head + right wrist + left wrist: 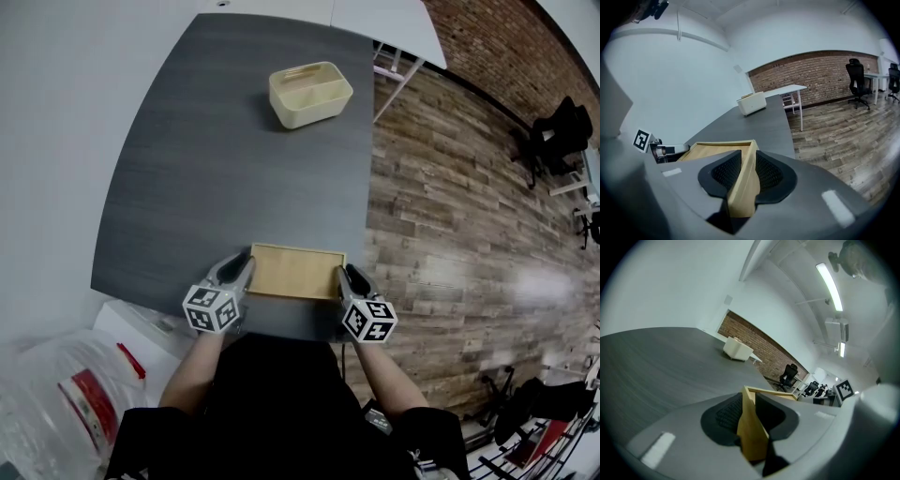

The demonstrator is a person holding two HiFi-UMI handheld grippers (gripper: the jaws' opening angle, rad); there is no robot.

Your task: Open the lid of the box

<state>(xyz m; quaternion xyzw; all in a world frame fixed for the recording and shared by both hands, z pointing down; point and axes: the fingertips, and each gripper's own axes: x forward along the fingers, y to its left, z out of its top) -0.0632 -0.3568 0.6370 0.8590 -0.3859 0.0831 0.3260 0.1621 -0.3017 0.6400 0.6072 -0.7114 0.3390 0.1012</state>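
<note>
A flat wooden lid (295, 270) with a raised rim lies on the dark grey table (234, 169), close to its near edge. My left gripper (246, 267) straddles the lid's left rim. In the left gripper view the rim (752, 432) stands between the pads, but whether they press on it does not show. My right gripper (345, 275) straddles the right rim. In the right gripper view the rim (740, 187) sits between the jaws with a thin gap beside it, so the jaws are open. A cream box (309, 94) stands lidless at the far end, a divider inside.
The table's right edge drops to a wood-plank floor (450, 206). A white table (394, 28) stands beyond the far edge. Plastic-wrapped goods (66, 394) lie at the lower left. Black office chairs (855, 77) stand by the brick wall.
</note>
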